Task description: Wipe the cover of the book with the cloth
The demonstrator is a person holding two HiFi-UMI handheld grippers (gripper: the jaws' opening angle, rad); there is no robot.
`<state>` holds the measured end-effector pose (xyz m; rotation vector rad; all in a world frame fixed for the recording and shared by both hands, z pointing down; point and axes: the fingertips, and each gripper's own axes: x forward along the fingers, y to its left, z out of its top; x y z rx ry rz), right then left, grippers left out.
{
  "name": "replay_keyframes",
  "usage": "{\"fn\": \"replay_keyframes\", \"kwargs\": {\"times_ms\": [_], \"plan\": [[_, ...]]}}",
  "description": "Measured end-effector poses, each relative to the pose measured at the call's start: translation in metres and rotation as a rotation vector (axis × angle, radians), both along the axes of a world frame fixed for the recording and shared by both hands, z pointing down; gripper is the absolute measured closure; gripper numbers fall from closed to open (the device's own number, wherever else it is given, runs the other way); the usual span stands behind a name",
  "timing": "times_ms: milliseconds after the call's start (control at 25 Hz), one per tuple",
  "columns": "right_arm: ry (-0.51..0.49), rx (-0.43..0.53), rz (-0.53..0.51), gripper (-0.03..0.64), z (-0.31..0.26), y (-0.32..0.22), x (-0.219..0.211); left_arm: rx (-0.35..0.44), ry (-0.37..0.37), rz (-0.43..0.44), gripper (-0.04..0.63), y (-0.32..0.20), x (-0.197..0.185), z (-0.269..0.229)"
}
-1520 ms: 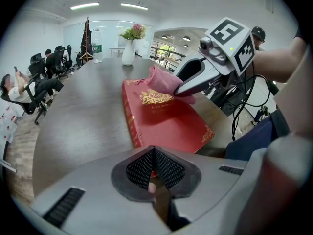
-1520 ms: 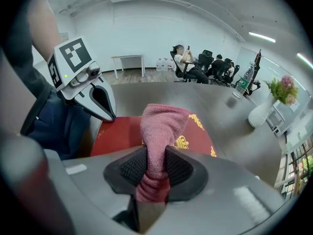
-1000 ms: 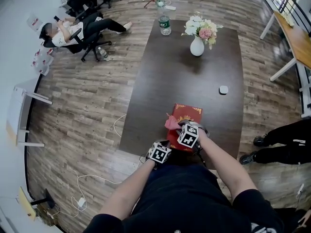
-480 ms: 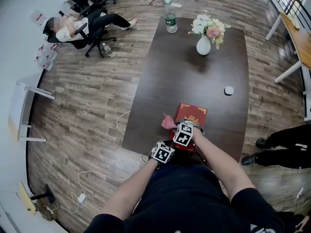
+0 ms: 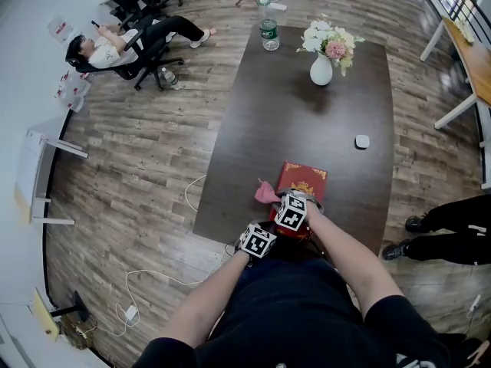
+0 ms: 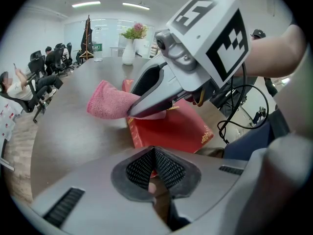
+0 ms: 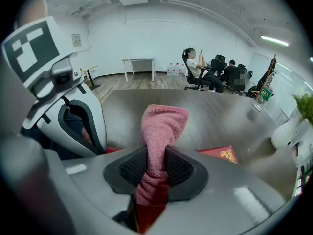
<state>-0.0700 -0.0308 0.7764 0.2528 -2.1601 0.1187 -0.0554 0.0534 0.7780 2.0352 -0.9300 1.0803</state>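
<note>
A red book (image 5: 305, 181) with gold corner ornaments lies flat near the front edge of the dark table (image 5: 307, 121). My right gripper (image 5: 276, 199) is shut on a pink cloth (image 5: 265, 193), which hangs over the book's left edge. In the right gripper view the cloth (image 7: 164, 124) stands up between the pads, with the book (image 7: 221, 153) under it. My left gripper (image 5: 268, 233) sits at the book's near left corner. Its pads (image 6: 168, 169) are closed with the red book (image 6: 171, 129) edge between them.
Farther up the table stand a white vase of flowers (image 5: 323, 66), a water bottle (image 5: 268, 34) and a small white disc (image 5: 362, 141). A person sits in an office chair (image 5: 115, 48) at the far left. Cables (image 5: 153, 282) lie on the wood floor.
The right gripper has carried the cloth slightly left, toward the book's left edge. In the last half second almost nothing has shifted. The left gripper has stayed at the near corner.
</note>
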Motion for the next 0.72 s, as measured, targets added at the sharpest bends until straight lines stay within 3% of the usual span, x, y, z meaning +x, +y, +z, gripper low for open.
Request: {"fn": "replay_keyframes", "kwargs": {"times_ms": [720], "plan": [[0.0,-0.01,0.012,0.509,0.003,0.004,0.015,0.011,-0.011,0.003,0.6,-0.001,-0.001,0.001]]}}
